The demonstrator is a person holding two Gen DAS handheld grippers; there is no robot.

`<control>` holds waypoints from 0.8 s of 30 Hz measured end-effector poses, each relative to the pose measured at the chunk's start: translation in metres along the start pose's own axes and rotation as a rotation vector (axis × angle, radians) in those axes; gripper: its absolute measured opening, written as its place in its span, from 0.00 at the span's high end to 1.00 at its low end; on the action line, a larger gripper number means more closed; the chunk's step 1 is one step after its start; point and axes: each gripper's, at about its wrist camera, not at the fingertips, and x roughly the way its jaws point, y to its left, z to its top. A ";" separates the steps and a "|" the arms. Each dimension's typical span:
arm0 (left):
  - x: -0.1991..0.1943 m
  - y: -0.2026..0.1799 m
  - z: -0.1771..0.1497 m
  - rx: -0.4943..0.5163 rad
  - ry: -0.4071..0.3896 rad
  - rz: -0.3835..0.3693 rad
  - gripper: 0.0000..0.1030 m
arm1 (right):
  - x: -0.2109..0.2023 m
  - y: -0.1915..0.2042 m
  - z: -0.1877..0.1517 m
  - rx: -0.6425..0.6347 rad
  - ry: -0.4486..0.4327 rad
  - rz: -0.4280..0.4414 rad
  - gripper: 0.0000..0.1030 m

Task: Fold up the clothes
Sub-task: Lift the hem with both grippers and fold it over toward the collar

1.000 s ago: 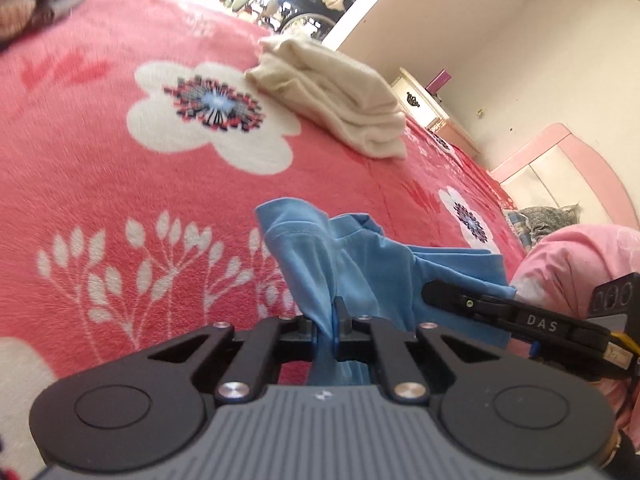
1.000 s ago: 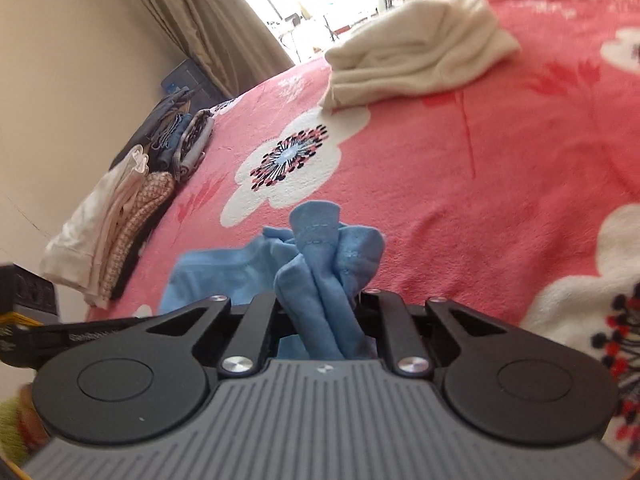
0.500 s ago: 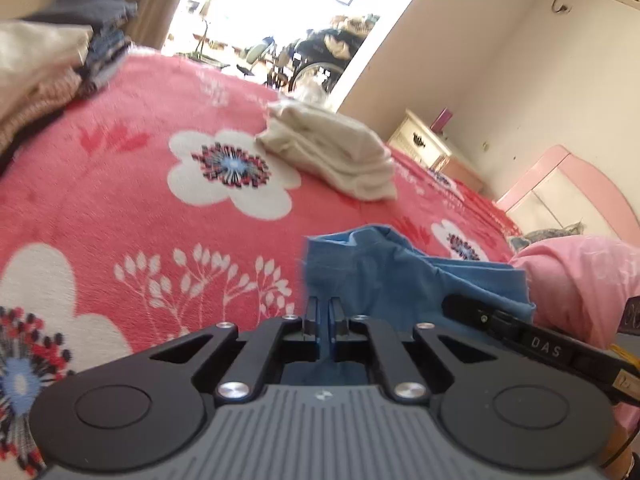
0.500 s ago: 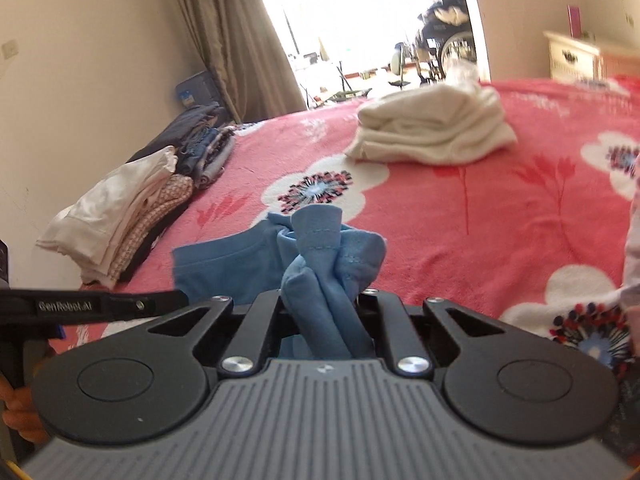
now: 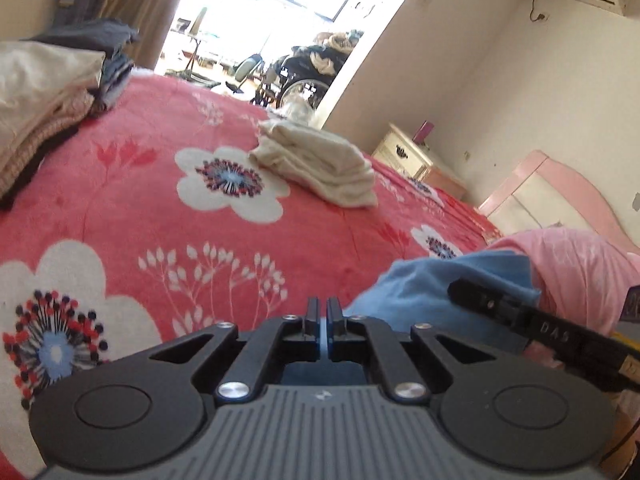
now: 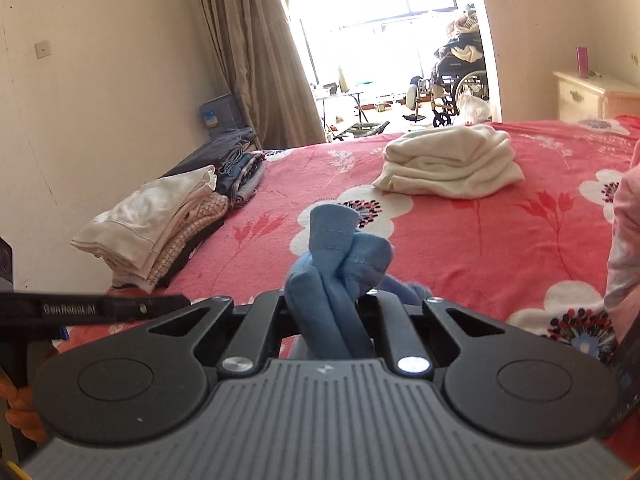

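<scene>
Your left gripper [image 5: 323, 312] has its fingers pinched nearly together on a thin blue edge of the blue garment [image 5: 436, 292], which trails off to the right above the red floral bedspread [image 5: 132, 208]. Your right gripper [image 6: 332, 300] clamps a bunched fold of the same garment [image 6: 336, 256], which sticks up between its fingers. Folded cream clothing [image 6: 448, 160] lies mid-bed toward the far edge; a stack of folded clothes [image 6: 160, 220] sits along the bed's left edge by the wall.
</scene>
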 end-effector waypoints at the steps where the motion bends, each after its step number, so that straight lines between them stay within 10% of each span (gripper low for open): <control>1: 0.003 0.003 -0.002 -0.003 0.012 0.006 0.91 | 0.000 -0.001 -0.001 0.000 0.004 -0.001 0.93; 11: 0.032 0.026 0.004 -0.043 0.096 0.021 0.76 | 0.010 -0.008 -0.010 0.009 0.063 0.066 0.93; 24: 0.077 0.065 0.008 0.019 0.246 -0.012 0.68 | 0.007 0.040 -0.053 -0.450 0.384 0.422 0.93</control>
